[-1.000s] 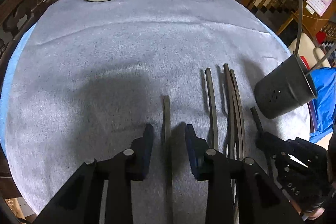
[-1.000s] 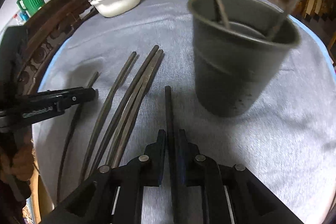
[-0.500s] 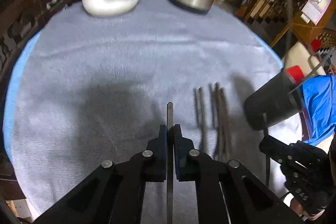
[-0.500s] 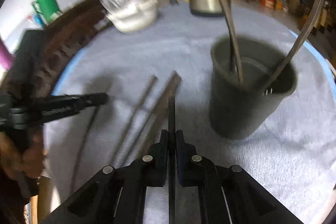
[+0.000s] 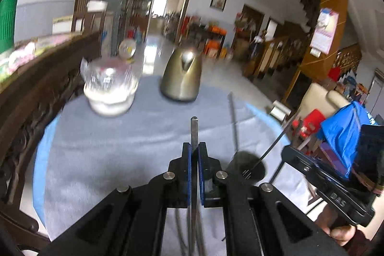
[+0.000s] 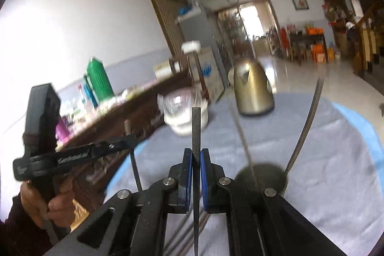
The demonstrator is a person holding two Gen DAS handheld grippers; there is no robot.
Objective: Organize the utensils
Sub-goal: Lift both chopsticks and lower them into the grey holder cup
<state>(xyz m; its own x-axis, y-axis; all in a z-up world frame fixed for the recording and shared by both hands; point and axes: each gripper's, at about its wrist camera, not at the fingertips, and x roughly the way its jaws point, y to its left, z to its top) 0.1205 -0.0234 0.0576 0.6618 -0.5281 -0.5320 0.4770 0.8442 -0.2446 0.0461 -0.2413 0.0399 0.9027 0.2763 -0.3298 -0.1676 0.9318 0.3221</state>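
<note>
My left gripper (image 5: pixel 194 148) is shut on the handle of a slim dark utensil (image 5: pixel 194 128), held up above the grey cloth table (image 5: pixel 115 150). In the right wrist view my right gripper (image 6: pixel 196 155) is likewise shut on a second dark utensil (image 6: pixel 196 126), its handle pointing away from me. The dark utensil cup (image 6: pixel 261 174) stands just right of those fingers with two long utensils (image 6: pixel 309 116) leaning out of it. That cup (image 5: pixel 247 164) shows in the left wrist view too, a fork (image 5: pixel 271 148) in it. Several utensils (image 6: pixel 182 232) lie on the cloth under the right gripper.
A brass-coloured kettle (image 5: pixel 182 78) and a white bowl under plastic wrap (image 5: pixel 110 92) stand at the table's far side. A dark wooden sideboard (image 6: pixel 124 116) with a green flask (image 6: pixel 99 80) runs along the left. A hand (image 6: pixel 43 205) holds the left gripper's grip.
The left jaws closed on a utensil lying on the cloth. Both grippers then rose off the table with a utensil each and tipped up, so the room now fills the views.
</note>
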